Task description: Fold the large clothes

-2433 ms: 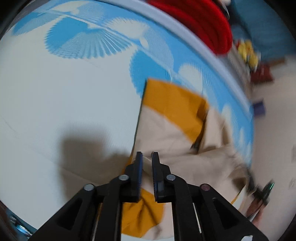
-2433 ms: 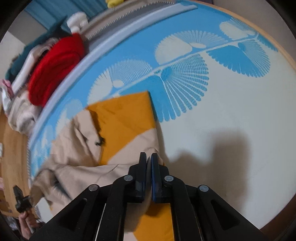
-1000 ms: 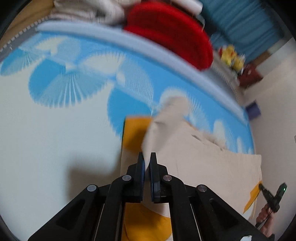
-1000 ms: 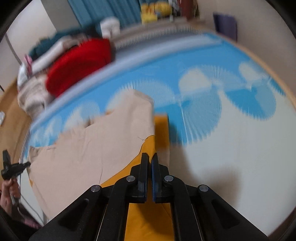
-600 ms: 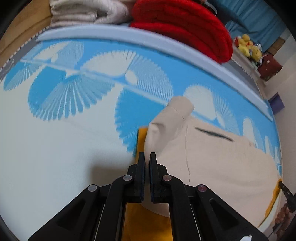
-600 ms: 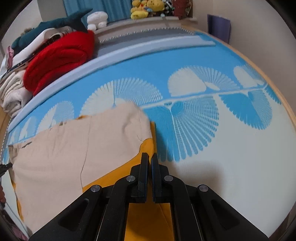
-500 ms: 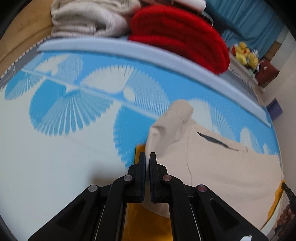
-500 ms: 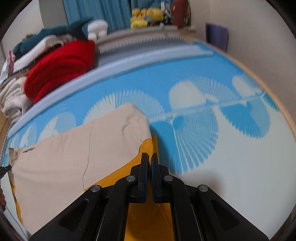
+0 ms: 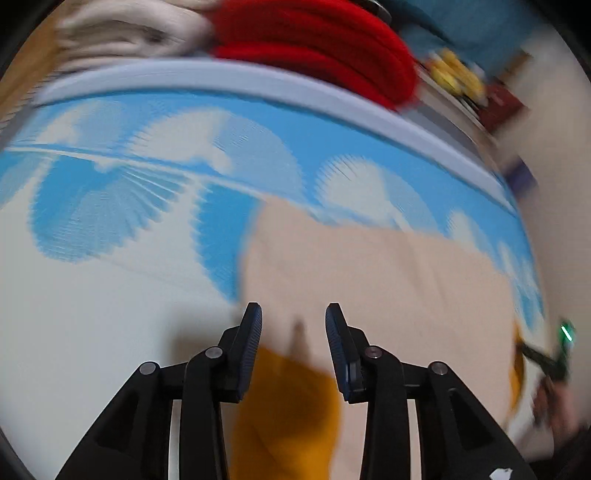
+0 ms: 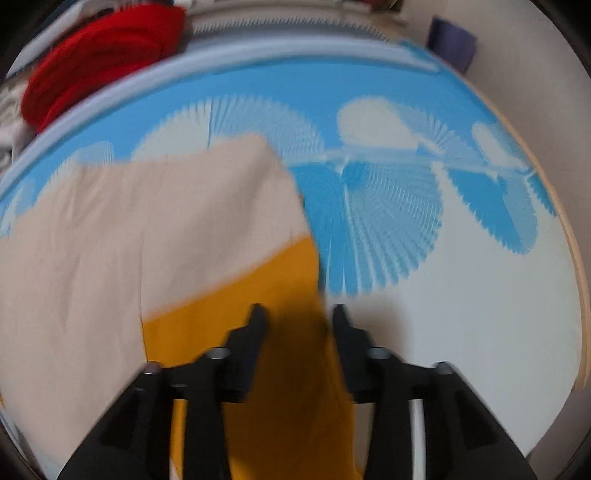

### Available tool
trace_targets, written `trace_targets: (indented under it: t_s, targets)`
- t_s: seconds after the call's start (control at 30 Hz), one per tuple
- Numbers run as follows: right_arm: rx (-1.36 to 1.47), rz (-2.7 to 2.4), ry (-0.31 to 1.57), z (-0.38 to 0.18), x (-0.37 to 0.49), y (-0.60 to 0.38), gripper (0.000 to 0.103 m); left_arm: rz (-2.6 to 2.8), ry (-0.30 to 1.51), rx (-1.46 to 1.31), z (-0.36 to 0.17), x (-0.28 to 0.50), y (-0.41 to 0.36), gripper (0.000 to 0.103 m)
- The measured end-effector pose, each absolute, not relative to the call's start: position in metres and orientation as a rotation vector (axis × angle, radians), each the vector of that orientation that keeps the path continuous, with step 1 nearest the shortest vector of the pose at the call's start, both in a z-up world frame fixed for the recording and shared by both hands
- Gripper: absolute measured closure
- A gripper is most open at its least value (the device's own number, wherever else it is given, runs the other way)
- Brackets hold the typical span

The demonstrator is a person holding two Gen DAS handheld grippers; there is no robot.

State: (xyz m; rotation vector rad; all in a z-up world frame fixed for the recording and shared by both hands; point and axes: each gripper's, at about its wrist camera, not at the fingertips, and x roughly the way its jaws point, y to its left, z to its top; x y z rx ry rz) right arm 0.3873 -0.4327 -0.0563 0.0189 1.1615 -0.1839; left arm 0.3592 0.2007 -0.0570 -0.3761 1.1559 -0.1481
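A large beige and mustard-orange garment (image 9: 369, 280) lies folded on the blue and white patterned mat (image 9: 110, 221). My left gripper (image 9: 293, 321) is open and empty just above the garment's left edge, with an orange part (image 9: 291, 413) below it. In the right wrist view the garment (image 10: 129, 240) shows its beige layer over the orange layer (image 10: 258, 295). My right gripper (image 10: 297, 317) is open and empty over the orange right edge. Both views are motion-blurred.
A red folded blanket (image 9: 325, 48) and pale folded textiles (image 9: 129, 29) are stacked beyond the mat's grey border (image 9: 258, 85). The red blanket also shows in the right wrist view (image 10: 96, 55). A purple box (image 10: 450, 37) stands by the wall. White mat (image 10: 461, 314) lies to the right.
Both grippers were shut on the garment's edge and carried it forward over the orange layer. Now both have opened and let it go, and the beige layer lies flat.
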Motion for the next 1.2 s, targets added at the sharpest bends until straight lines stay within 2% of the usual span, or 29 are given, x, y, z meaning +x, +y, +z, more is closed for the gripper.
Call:
trace_targets:
  t_s: [0.07, 0.13, 0.17, 0.23, 0.33, 0.4, 0.5, 0.6, 0.67, 0.8, 0.9, 0.97, 1.07, 1.2]
  targets:
    - [0.005, -0.17, 1.255, -0.073, 0.381, -0.435, 0.061, -0.249, 1.249, -0.339, -0.075, 0.354, 0.182, 0.071]
    - [0.04, -0.153, 1.252, -0.074, 0.376, -0.44, 0.075, -0.262, 1.295, -0.238, -0.09, 0.347, 0.167, 0.071]
    - [0.06, -0.148, 1.245, -0.072, 0.374, -0.442, 0.093, -0.244, 1.327, -0.16, -0.102, 0.343, 0.16, 0.071]
    - [0.113, -0.162, 1.205, -0.063, 0.369, -0.448, 0.098, -0.18, 1.371, -0.079, -0.118, 0.336, 0.159, 0.067]
    - [0.13, -0.219, 1.156, -0.052, 0.364, -0.452, 0.099, -0.042, 1.412, -0.072, -0.124, 0.332, 0.178, 0.061]
    - [0.08, -0.285, 1.135, -0.048, 0.363, -0.454, 0.099, -0.035, 1.386, -0.091, -0.107, 0.327, 0.182, 0.069]
    - [0.058, -0.336, 1.125, -0.038, 0.361, -0.466, 0.096, -0.192, 1.333, -0.102, -0.079, 0.312, 0.167, 0.068]
    - [0.134, -0.187, 1.066, -0.016, 0.349, -0.469, 0.096, -0.36, 1.354, -0.03, -0.074, 0.291, 0.142, 0.057]
    - [0.096, -0.041, 1.053, -0.01, 0.34, -0.458, 0.095, -0.415, 1.404, 0.084, -0.09, 0.275, 0.127, 0.055]
    - [-0.072, 0.087, 1.199, -0.041, 0.325, -0.435, 0.095, -0.346, 1.531, 0.223, -0.132, 0.258, 0.129, 0.052]
    - [-0.202, 0.069, 1.418, -0.091, 0.306, -0.435, 0.096, -0.318, 1.535, 0.213, -0.129, 0.255, 0.132, 0.052]
    - [-0.236, 0.076, 1.41, -0.092, 0.298, -0.437, 0.095, -0.311, 1.53, 0.215, -0.122, 0.251, 0.129, 0.058]
    - [-0.166, 0.052, 1.423, -0.09, 0.296, -0.449, 0.096, -0.357, 1.51, 0.22, -0.119, 0.241, 0.124, 0.055]
    - [-0.214, -0.007, 1.452, -0.092, 0.29, -0.45, 0.095, -0.232, 1.585, 0.251, -0.138, 0.232, 0.131, 0.054]
